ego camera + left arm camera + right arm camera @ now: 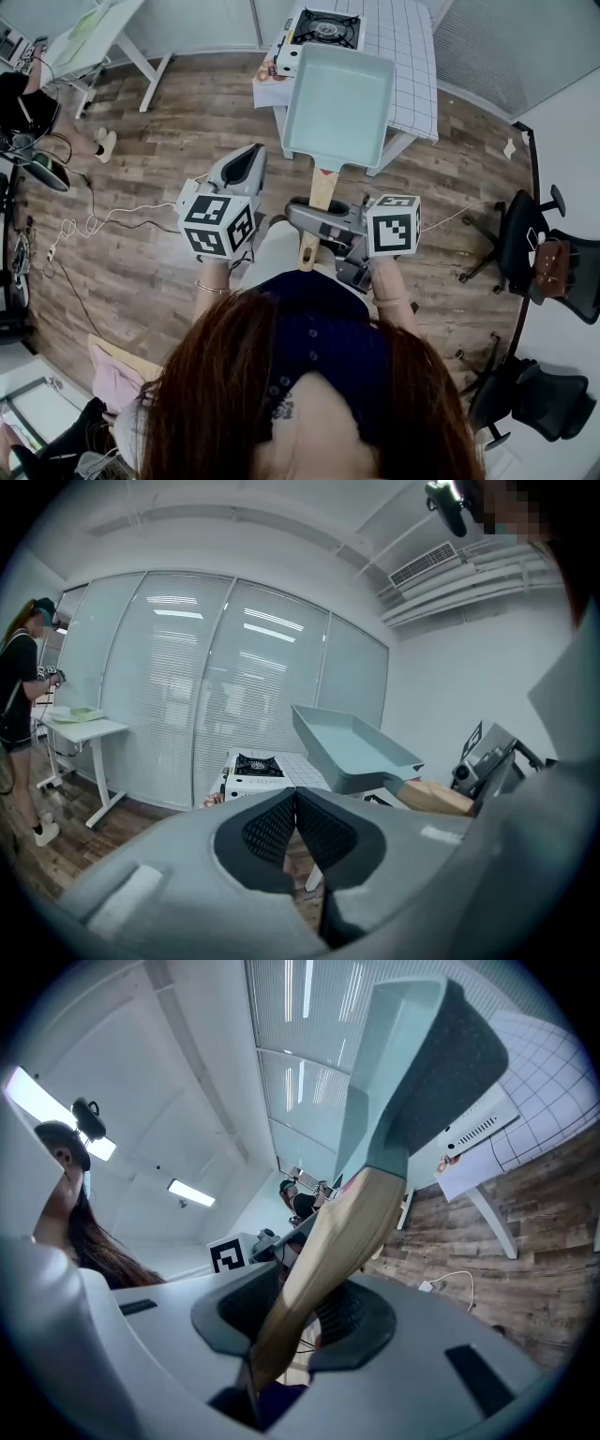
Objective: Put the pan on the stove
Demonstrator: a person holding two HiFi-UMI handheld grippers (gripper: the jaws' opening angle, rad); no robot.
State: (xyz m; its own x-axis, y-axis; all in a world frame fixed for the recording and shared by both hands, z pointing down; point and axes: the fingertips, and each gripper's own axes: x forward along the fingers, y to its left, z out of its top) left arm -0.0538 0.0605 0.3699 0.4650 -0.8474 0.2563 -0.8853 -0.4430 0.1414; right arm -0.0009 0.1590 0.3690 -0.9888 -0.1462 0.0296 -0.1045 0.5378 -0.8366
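Currently the right gripper (pixel 300 1314) is clamped on the wooden handle (pixel 330 1237) of a pale teal rectangular pan (pixel 337 103), its jaws pressing the handle from both sides. The pan hangs in the air over the near left edge of the white grid-patterned table (pixel 410 58), just short of the portable gas stove (pixel 323 30) standing at the table's far left corner. The left gripper (pixel 295 829) has its jaws together with nothing between them, held beside the pan's handle.
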